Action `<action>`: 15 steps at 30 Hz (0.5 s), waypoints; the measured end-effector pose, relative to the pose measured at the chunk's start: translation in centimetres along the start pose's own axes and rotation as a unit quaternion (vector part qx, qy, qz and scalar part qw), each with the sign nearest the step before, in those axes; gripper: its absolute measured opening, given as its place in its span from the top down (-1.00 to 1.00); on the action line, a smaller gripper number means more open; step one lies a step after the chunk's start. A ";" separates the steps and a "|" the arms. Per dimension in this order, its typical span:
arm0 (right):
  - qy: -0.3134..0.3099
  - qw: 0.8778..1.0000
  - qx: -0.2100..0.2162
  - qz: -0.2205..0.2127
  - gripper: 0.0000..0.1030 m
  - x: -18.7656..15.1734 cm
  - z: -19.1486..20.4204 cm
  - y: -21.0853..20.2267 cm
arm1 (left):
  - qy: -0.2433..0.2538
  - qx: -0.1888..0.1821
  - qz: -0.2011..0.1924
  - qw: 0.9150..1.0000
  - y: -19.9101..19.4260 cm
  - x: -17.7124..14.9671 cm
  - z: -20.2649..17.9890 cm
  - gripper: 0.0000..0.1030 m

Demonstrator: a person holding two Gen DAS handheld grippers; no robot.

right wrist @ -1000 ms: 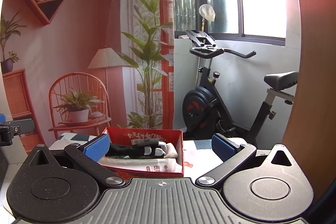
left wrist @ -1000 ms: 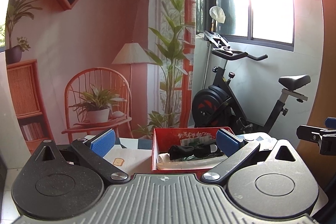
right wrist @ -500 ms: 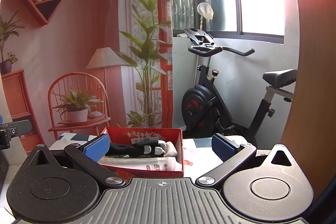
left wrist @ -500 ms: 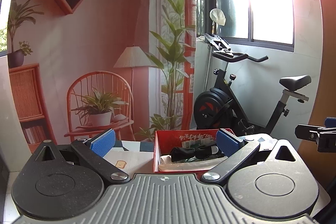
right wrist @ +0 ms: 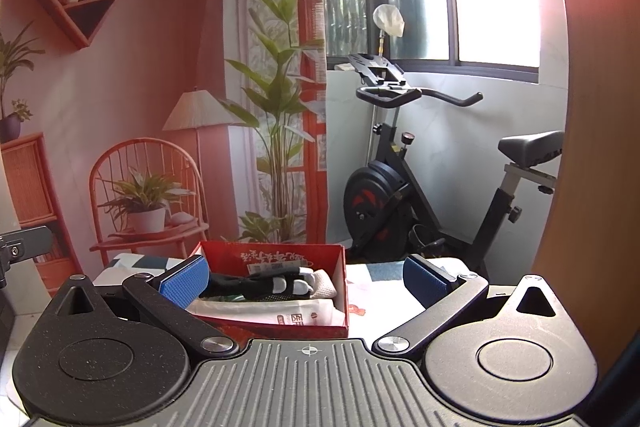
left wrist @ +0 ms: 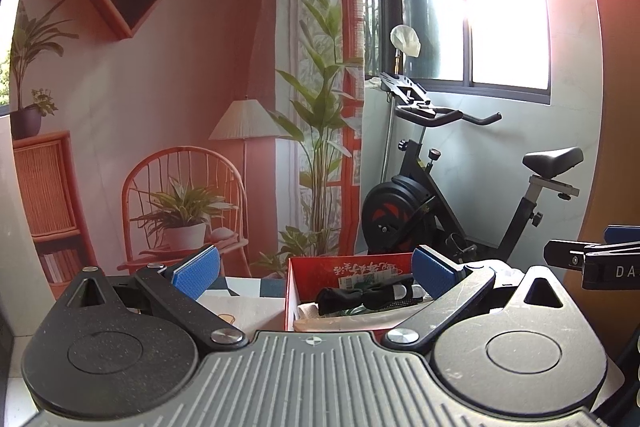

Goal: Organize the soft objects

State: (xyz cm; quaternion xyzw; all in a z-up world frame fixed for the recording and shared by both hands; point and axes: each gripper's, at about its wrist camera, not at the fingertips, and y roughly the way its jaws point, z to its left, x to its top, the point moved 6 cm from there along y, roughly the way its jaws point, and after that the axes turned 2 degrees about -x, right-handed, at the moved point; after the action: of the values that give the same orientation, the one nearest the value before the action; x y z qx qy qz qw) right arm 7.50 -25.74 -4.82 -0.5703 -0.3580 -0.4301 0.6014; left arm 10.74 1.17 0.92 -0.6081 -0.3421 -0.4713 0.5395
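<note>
The red box [right wrist: 276,315] sits on the table ahead of both grippers, holding a black glove [right wrist: 248,281] lying crosswise, left to right. Left gripper [left wrist: 314,269] and right gripper [right wrist: 304,281] both stand spread wide, empty. The glove lies right-of-centre for the left, left-of-centre for the right; neither appears clearly nearer.

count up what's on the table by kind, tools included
red box: 1
black glove in the box: 1
white packet in the box: 1
open tools, left tool and right tool: 2
total: 5
Other items deeper in the box are too hidden to count.
</note>
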 end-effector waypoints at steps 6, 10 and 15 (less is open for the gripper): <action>0.000 1.000 -0.001 0.000 -0.99 0.0 -0.1 0.0 | 0.001 0.001 0.001 1.000 0.1 0.0 -0.2 -1.00; 0.000 1.000 -0.001 0.000 -0.99 0.1 0.0 0.0 | -0.001 -0.001 0.002 1.000 0.0 -0.1 -0.2 -1.00; 0.000 1.000 -0.001 0.001 -0.99 0.0 0.0 0.0 | -0.001 -0.002 0.003 1.000 -0.1 -0.2 -0.4 -1.00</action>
State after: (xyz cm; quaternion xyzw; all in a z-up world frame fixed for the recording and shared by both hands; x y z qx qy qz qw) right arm 7.53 -25.74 -4.82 -0.5706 -0.3571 -0.4302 0.6015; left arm 10.53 0.85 0.74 -0.6108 -0.3400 -0.4692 0.5397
